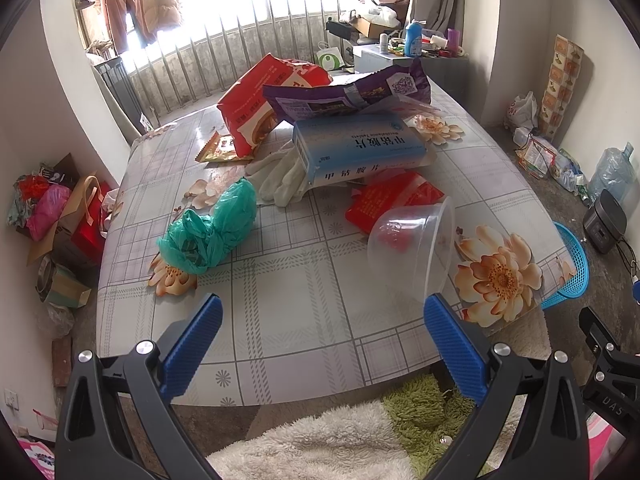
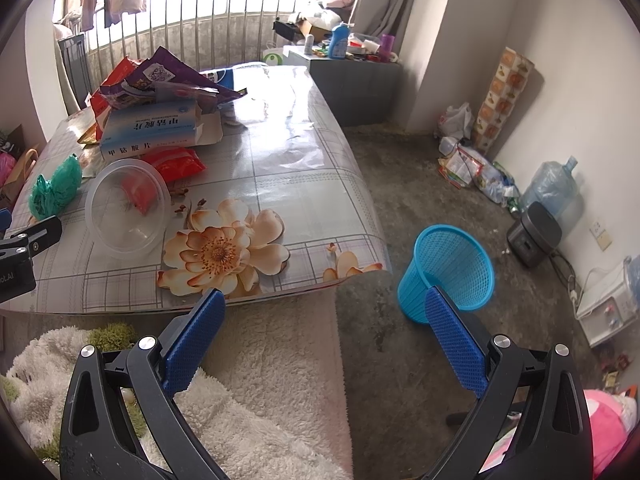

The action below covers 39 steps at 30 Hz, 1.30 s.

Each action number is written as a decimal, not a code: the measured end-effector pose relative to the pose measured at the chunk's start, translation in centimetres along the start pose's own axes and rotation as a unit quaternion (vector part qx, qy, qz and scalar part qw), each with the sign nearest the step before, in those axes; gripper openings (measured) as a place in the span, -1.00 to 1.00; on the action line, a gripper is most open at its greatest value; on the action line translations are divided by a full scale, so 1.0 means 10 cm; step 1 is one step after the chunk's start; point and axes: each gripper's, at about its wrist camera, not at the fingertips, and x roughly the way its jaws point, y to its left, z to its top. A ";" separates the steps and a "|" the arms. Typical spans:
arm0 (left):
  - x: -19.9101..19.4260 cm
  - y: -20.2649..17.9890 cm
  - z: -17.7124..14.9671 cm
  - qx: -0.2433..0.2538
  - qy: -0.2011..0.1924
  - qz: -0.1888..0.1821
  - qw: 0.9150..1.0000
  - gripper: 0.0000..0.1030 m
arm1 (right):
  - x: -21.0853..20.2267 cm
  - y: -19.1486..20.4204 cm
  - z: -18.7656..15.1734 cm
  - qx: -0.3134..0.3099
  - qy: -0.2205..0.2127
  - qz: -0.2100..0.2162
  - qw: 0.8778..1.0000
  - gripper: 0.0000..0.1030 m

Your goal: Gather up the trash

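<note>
While nothing is yet gripped, stock on the table (image 1: 280,280), listed left to right:

- Green plastic bag (image 1: 212,228), crumpled, near the left edge, apart from the heap.
- Orange sachet (image 1: 220,148), flat, partly under the red snack bag (image 1: 264,100).
- White gloves (image 1: 280,176), limp, tucked against the front of the medicine box (image 1: 360,148).
- Purple wrapper (image 1: 344,94), draped over box and red bag, topmost in the pile.
- Red packet (image 1: 392,196), flat, just in front of the box, partly behind the clear plastic bowl (image 1: 416,240).
- Bowl tipped on its side, mouth toward the right, nearest the table's front right.
- Blue mesh basket (image 2: 448,272), on the floor just off the table's right corner, leaning, mouth up; presumed destination for the trash.

Left gripper (image 1: 322,320): spread wide, empty, hovering above the near table edge, aimed between bag and bowl.
Right gripper (image 2: 324,312): likewise wide apart, empty, off the table's corner, basket just beyond its right finger.

Handling note, as judgement: start with a free-lying item, the green bag or the bowl, not the stacked heap. For the bag, pinch the bunched middle, since thin film slips. For the bowl, clamp across the rim wall lightly; likely to flex or roll. Release only once squarely over the basket's mouth, which may tip if knocked.
</note>
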 end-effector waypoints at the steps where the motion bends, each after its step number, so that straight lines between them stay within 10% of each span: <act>1: 0.00 0.00 0.01 0.000 0.001 0.000 1.000 0.92 | 0.00 0.00 0.00 0.000 0.000 0.000 1.000 0.85; 23: 0.03 0.06 0.01 -0.006 0.004 -0.004 1.000 0.92 | 0.00 -0.02 0.01 0.011 -0.001 0.001 1.000 0.85; 39: 0.19 0.48 0.06 -0.031 -0.036 -0.060 0.997 0.91 | -0.14 0.31 0.40 0.022 -0.081 0.096 0.992 0.85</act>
